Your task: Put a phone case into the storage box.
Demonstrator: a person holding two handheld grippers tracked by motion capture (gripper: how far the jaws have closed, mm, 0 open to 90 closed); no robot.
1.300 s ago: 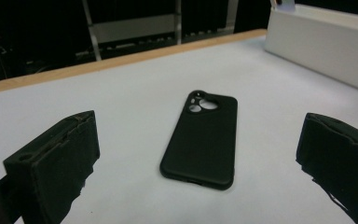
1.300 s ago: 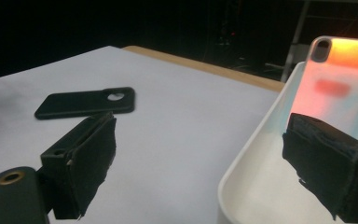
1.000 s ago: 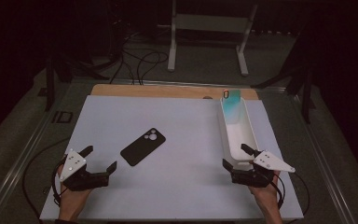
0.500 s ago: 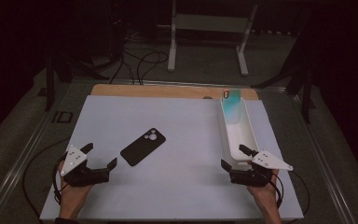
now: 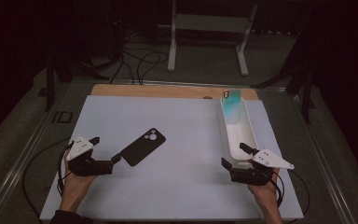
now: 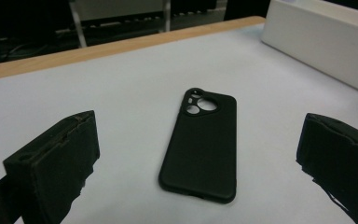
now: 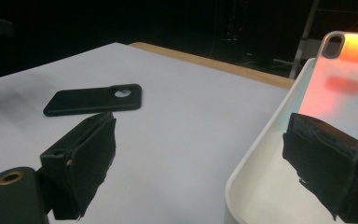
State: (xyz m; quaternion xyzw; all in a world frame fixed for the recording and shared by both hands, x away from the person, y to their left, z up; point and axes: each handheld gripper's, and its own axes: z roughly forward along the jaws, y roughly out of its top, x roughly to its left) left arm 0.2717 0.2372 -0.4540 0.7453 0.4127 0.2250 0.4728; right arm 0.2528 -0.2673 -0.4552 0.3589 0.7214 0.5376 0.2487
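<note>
A black phone case (image 5: pixel 143 146) lies back-up on the white mat, left of centre. My left gripper (image 5: pixel 106 150) stands open just short of its near end. In the left gripper view the case (image 6: pixel 200 142) lies flat ahead between the wide-apart jaws, untouched. A phone with a shiny teal-orange back (image 5: pixel 232 105) leans against the far end of a long white tray (image 5: pixel 223 127) on the right. My right gripper (image 5: pixel 233 154) is open at the tray's near end. One of its jaws is over the tray (image 7: pixel 261 154), the other over the mat. It holds nothing.
The white mat (image 5: pixel 182 186) covers a wooden table whose edge (image 5: pixel 168 90) shows at the back. Cables trail from both grippers. A white stand (image 5: pixel 207 28) and floor cables are in the dark behind the table.
My left gripper has crept forward and right toward the black case. The right gripper has shifted slightly left. Both stay open.
</note>
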